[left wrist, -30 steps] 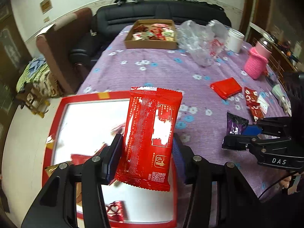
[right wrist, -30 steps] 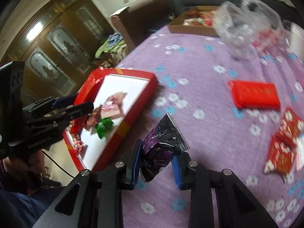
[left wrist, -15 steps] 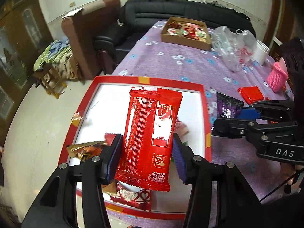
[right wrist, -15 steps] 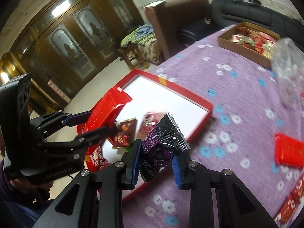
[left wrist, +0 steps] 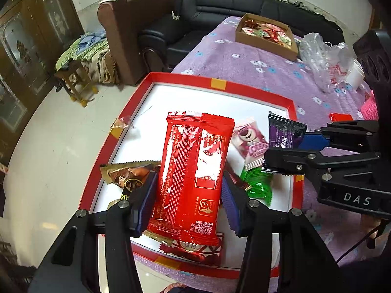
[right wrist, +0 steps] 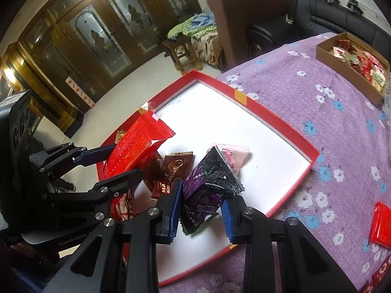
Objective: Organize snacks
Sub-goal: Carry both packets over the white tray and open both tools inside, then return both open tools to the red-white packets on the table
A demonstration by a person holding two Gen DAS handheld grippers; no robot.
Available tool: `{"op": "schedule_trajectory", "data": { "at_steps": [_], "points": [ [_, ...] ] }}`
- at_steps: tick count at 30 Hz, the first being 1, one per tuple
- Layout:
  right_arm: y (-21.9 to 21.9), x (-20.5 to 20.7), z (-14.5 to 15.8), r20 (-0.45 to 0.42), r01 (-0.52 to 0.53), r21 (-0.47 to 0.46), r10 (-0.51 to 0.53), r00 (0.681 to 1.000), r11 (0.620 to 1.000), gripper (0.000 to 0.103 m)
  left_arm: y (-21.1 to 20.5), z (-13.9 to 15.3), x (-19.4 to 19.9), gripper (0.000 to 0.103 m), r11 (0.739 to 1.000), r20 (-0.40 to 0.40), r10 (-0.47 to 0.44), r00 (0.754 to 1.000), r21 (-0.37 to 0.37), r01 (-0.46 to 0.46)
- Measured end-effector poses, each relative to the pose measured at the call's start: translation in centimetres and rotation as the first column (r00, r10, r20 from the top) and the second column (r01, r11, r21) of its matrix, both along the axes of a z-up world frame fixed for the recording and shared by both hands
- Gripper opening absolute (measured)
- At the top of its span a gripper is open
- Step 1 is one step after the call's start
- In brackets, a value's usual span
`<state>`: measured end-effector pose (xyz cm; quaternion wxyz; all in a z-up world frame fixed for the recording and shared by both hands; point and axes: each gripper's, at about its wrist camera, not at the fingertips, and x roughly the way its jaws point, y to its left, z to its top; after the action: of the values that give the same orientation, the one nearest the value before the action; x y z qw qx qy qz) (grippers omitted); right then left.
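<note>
Red packet [left wrist: 195, 171] clamped in left tool [left wrist: 188, 195] | purple packet [right wrist: 207, 188] clamped in right tool [right wrist: 200, 207]

Was a home living room: black leather sofa [left wrist: 246, 5] and brown armchair [left wrist: 136, 24] along the wall, dark carved cabinet with glass doors [right wrist: 97, 36], small wooden stool [right wrist: 182, 53], worktop under a purple flowered cloth [right wrist: 330, 131].

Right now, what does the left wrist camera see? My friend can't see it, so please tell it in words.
The left gripper holds a long red snack packet above a red-rimmed white tray with several snacks in it. At the right, the right gripper holds a purple packet over the same tray, which sits on a purple flowered tablecloth.
</note>
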<state>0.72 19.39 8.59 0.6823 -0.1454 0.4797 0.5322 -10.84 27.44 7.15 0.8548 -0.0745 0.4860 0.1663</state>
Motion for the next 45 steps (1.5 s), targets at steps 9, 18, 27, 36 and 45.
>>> {"op": "schedule_trajectory", "data": {
  "at_steps": [9, 18, 27, 36, 45],
  "points": [
    [2.7, -0.6, -0.5, 0.003, -0.035, -0.041, 0.035, 0.999, 0.999, 0.033, 0.9, -0.7, 0.2, 0.05, 0.999, -0.02, 0.026, 0.999, -0.024, -0.027],
    [-0.9, 1.0, 0.7, -0.01, 0.075, 0.019, -0.075, 0.997, 0.997, 0.051, 1.1, 0.5, 0.7, 0.05, 1.0, 0.025, 0.027, 0.999, -0.01, -0.027],
    [-9.6, 4.9, 0.1, -0.103, 0.345, 0.045, -0.339, 0.935, 0.938, 0.051, -3.3, 0.8, 2.8, 0.05, 0.99, 0.01, -0.138, 0.99, 0.01, 0.137],
    [-20.7, 5.5, -1.5, -0.154, 0.57, 0.023, -0.561, 0.813, 0.821, 0.052, -12.0, 0.5, 5.7, 0.056, 0.91, -0.038, -0.414, 0.909, 0.022, 0.415],
    [-32.8, 3.6, -3.9, -0.205, 0.793, -0.027, -0.78, 0.592, 0.609, 0.054, -19.5, -0.4, 7.4, 0.058, 0.795, -0.096, -0.602, 0.792, 0.012, 0.606]
  ]
}}
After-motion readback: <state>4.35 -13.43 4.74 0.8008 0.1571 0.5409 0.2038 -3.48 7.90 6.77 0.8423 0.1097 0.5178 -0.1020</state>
